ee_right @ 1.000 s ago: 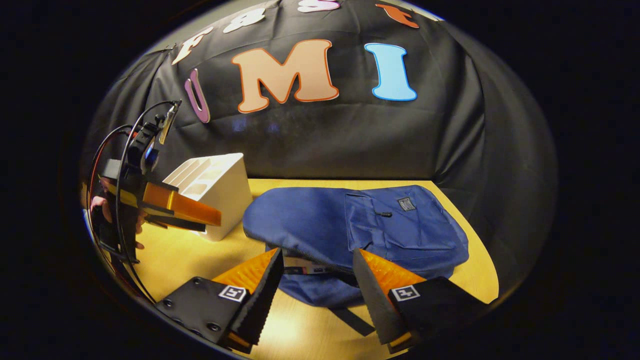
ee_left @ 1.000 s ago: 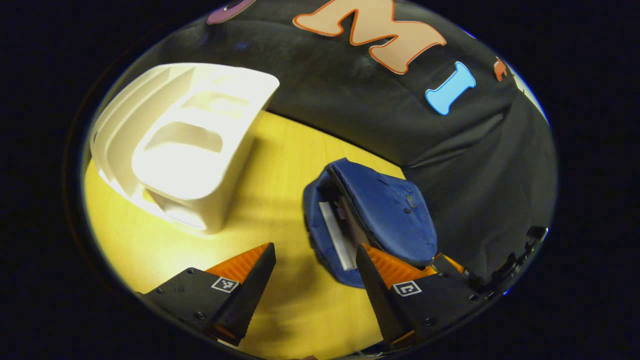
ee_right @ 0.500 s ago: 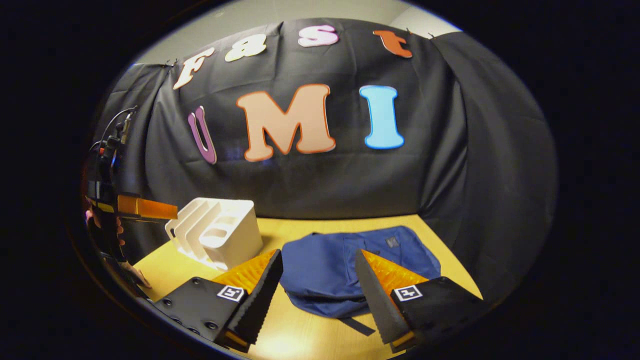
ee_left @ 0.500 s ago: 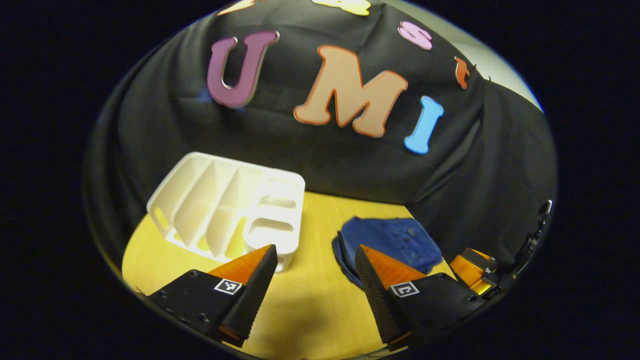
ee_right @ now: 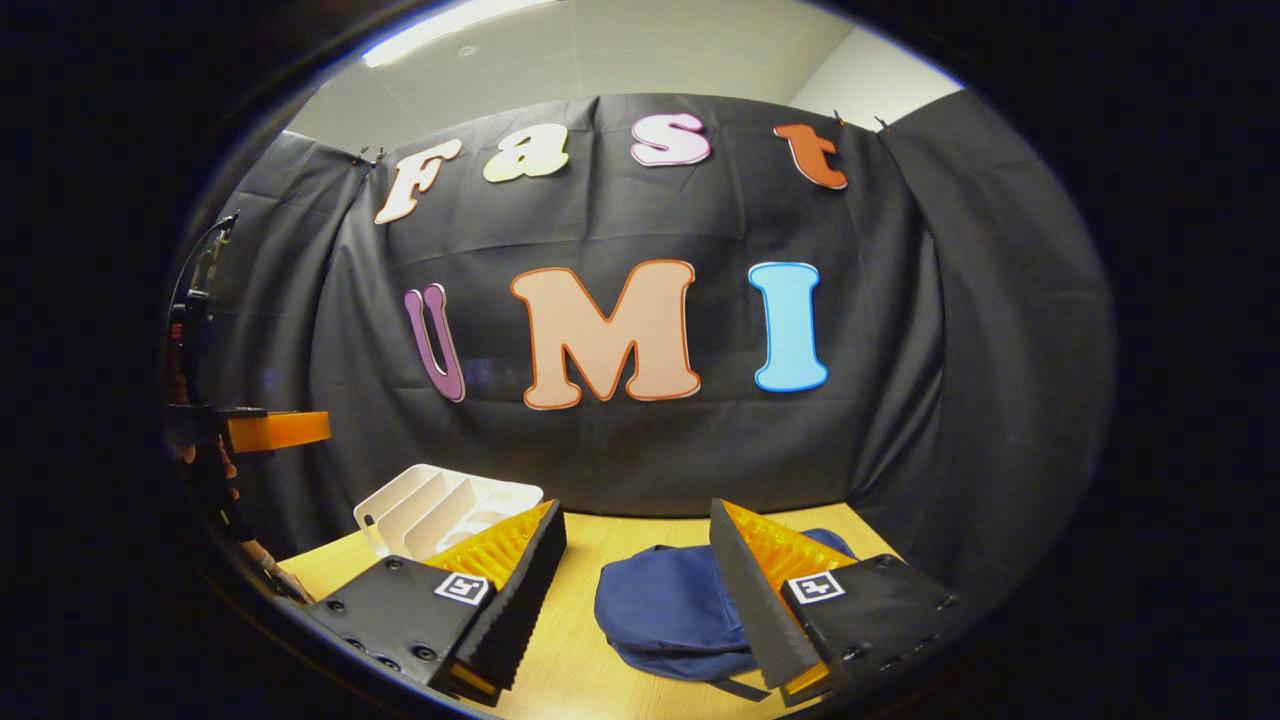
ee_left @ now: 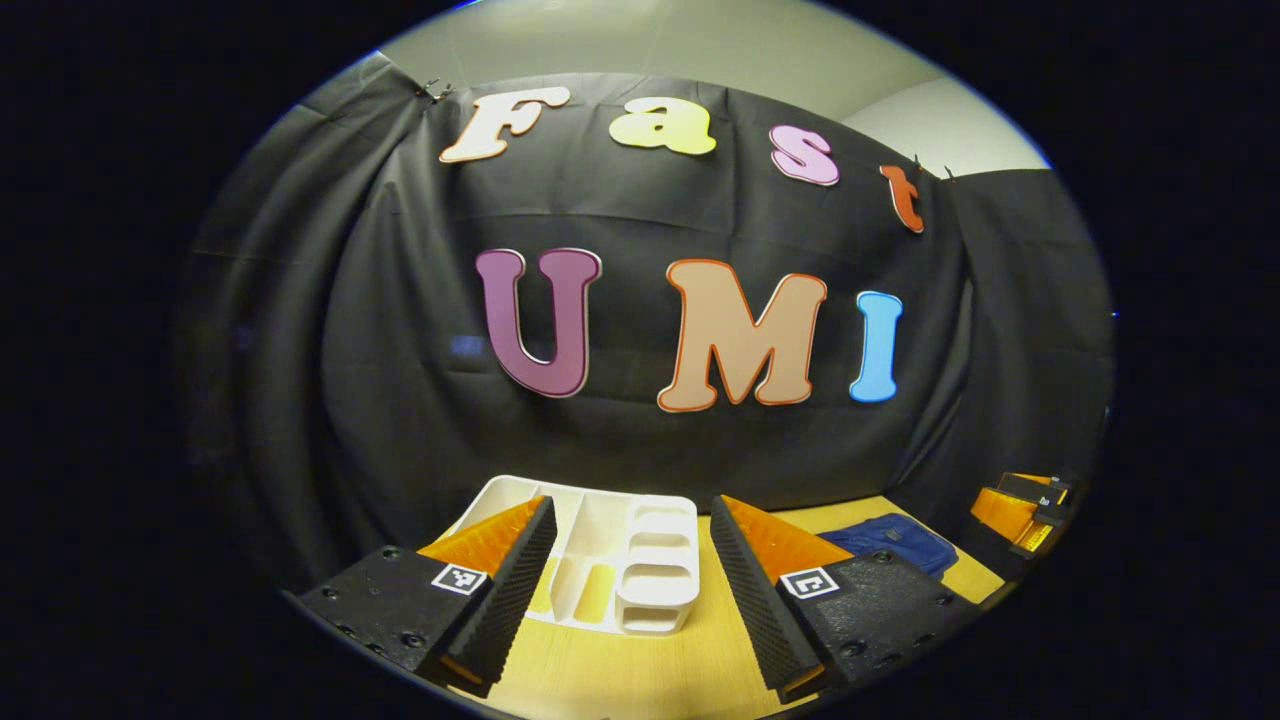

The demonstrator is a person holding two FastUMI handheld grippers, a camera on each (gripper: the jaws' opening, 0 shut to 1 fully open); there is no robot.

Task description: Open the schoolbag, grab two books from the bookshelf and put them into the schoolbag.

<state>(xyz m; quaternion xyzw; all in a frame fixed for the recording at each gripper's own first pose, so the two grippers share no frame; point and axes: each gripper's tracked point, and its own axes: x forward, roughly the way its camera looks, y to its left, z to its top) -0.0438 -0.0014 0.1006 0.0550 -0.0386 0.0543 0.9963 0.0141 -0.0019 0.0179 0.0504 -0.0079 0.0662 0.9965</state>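
A blue schoolbag [ee_right: 665, 610] lies flat on the yellow wooden table [ee_right: 580, 660], low in the right gripper view. My right gripper [ee_right: 636, 505] hangs open above and in front of it, holding nothing. The white slotted bookshelf [ee_left: 620, 570] lies low in the left gripper view, its slots bare. My left gripper [ee_left: 632, 500] is open and held well back from the bookshelf. The schoolbag [ee_left: 895, 540] peeks out to the right there, with the right gripper [ee_left: 1020, 505] beyond it. In the right gripper view, the bookshelf [ee_right: 440, 500] sits left of the bag.
The black cloth wall rises right behind the table [ee_left: 680, 660] and wraps round its right side. At the far left of the right gripper view, a hand [ee_right: 215, 465] holds the left gripper [ee_right: 270, 430] up, with cables above it.
Both grippers have risen and tilted up away from the table. The bag and bookshelf have dropped to the bottom of both views and look smaller. Both stayed open.
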